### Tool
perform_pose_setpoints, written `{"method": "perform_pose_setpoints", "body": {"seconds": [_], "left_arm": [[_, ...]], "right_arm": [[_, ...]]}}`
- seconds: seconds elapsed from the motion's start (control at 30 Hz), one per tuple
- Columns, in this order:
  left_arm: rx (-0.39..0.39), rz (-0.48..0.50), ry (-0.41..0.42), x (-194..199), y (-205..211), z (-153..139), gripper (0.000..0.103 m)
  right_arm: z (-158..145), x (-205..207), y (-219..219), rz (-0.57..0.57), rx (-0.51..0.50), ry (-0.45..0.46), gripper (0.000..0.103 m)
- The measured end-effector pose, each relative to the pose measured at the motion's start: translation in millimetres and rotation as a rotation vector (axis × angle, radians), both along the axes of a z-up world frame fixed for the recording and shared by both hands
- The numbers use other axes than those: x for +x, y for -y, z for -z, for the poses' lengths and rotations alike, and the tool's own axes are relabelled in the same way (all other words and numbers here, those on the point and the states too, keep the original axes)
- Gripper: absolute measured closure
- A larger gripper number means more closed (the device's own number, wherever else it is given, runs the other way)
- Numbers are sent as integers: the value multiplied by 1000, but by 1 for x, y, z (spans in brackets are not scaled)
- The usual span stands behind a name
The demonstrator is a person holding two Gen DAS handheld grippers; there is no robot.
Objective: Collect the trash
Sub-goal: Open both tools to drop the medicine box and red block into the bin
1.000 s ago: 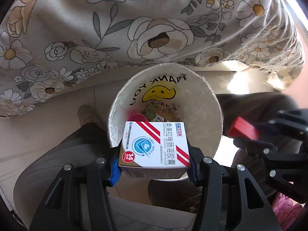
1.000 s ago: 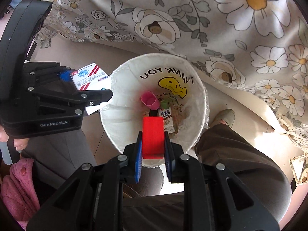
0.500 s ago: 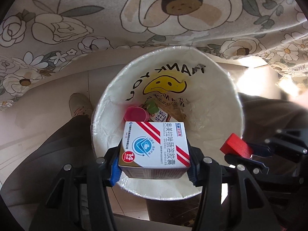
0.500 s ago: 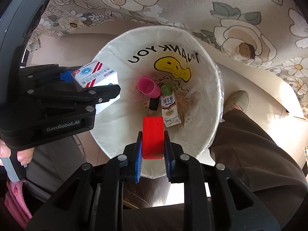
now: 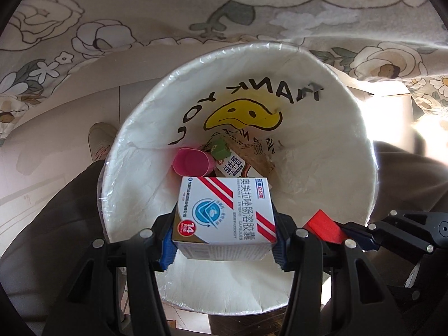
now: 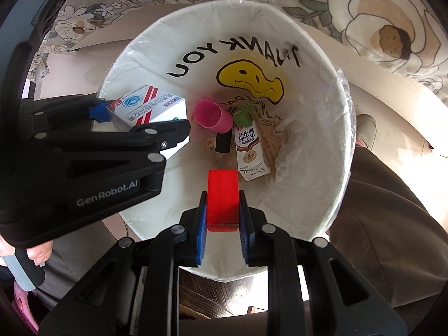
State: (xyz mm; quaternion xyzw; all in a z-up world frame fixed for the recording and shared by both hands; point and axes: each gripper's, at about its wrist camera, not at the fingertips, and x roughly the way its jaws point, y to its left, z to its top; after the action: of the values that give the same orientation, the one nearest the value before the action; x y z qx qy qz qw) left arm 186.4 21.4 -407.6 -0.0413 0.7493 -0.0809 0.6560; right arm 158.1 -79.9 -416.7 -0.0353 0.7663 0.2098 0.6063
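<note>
Left wrist view showed the left gripper (image 5: 224,240) clamped on a medicine box (image 5: 224,215) over the bin (image 5: 361,151) (inside its rim); the right gripper (image 6: 222,221) gripped a red block (image 6: 222,198) above open liner.

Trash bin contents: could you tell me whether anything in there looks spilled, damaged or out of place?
Nothing stands out. Inside the lined trash bin lie a pink cup on its side, a milk carton and a small black item; no spill is visible.
</note>
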Motion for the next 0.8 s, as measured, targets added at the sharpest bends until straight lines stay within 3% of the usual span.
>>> {"method": "perform_pose_setpoints", "body": {"seconds": [0.57, 0.67, 0.8], "left_arm": [[-22, -27, -19, 6, -1, 10, 46], [-39, -36, -22, 7, -1, 10, 40], [-37, -31, -17, 7, 1, 9, 36]], "right_arm": [[16, -3, -10, -12, 6, -34, 81], [18, -3, -11, -14, -21, -23, 54], [18, -3, -12, -13, -7, -10, 49]]}}
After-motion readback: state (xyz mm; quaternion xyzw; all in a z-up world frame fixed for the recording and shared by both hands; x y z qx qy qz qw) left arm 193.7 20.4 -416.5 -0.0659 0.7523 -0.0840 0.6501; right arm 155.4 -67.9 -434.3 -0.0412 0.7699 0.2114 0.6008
